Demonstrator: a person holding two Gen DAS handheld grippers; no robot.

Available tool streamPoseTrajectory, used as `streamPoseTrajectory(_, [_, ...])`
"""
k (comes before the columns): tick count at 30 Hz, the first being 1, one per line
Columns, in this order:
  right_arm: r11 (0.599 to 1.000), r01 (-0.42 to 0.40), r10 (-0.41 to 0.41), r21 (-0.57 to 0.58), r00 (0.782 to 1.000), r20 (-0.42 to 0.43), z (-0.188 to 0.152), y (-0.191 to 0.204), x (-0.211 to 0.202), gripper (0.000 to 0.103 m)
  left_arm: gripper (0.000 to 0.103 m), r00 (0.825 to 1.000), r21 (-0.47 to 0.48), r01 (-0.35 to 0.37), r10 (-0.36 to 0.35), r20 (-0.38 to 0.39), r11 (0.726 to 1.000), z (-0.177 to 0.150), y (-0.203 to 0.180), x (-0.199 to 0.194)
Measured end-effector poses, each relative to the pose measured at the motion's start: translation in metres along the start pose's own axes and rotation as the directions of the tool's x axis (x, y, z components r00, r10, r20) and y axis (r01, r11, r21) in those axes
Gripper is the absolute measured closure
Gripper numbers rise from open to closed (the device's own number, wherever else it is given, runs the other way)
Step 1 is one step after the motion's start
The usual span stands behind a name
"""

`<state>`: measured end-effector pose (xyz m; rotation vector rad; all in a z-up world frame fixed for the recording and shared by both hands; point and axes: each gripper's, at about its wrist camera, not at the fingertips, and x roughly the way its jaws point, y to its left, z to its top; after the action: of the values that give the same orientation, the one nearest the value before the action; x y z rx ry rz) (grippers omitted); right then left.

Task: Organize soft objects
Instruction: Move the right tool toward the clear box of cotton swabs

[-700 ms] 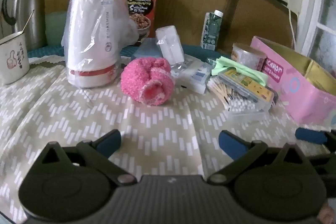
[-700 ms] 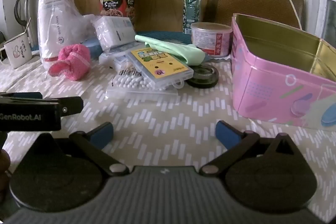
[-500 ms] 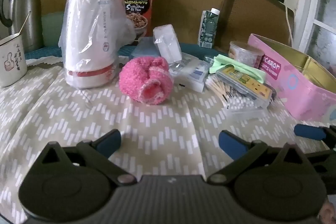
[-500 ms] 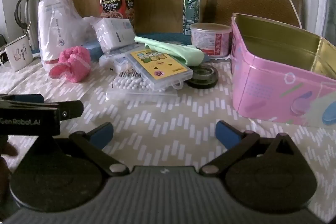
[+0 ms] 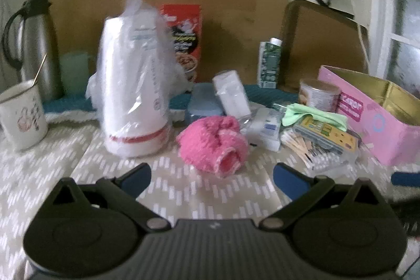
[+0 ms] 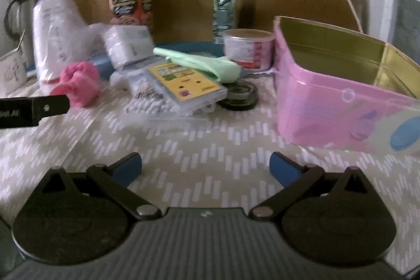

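1. Pink fuzzy sock (image 5: 214,146) sits balled up on the desk (image 5: 183,190), out toward the middle, just beside the bagged white appliance (image 5: 135,101).
2. Left hand-held gripper (image 5: 212,179) hangs right in front of the sock, fingers spread wide, nothing in them.
3. Right hand-held gripper (image 6: 205,167) is spread and empty too, over bare cloth.
4. Green cloth (image 6: 202,63) lies draped over the cotton swab box (image 6: 183,85), near the pink tin (image 6: 338,101) on the desk's right side.

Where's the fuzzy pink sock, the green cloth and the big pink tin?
fuzzy pink sock (image 5: 212,146), left wrist view, its fluffy middle.
green cloth (image 6: 204,63), right wrist view, its folded middle.
pink tin (image 6: 328,106), right wrist view, its front wall.
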<state>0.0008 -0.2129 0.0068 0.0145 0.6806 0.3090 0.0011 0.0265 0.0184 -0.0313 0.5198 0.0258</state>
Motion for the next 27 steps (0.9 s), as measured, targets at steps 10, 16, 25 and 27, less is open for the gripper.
streamPoseTrajectory(10, [0.999,0.030,-0.030,0.019,0.999,0.045,0.012,0.014,0.008,0.007,0.000,0.995,-0.038,0.066,-0.063,0.076,0.997,-0.008,0.007,-0.011])
streamPoseTrajectory(16, [0.999,0.051,-0.052,0.011,0.996,0.071,0.015,0.020,0.012,0.025,0.000,0.989,-0.052,0.059,-0.051,0.136,0.997,-0.009,0.011,-0.020])
streamPoseTrajectory(25, [0.998,0.031,-0.036,0.057,0.995,0.093,0.019,0.017,0.015,0.050,0.000,0.991,-0.065,0.067,-0.059,0.117,0.996,-0.008,0.013,-0.016])
streamPoseTrajectory(27, [0.998,0.019,-0.025,0.059,0.996,0.091,0.019,0.017,0.016,0.053,0.000,0.993,-0.073,0.066,-0.059,0.102,0.995,-0.007,0.014,-0.014])
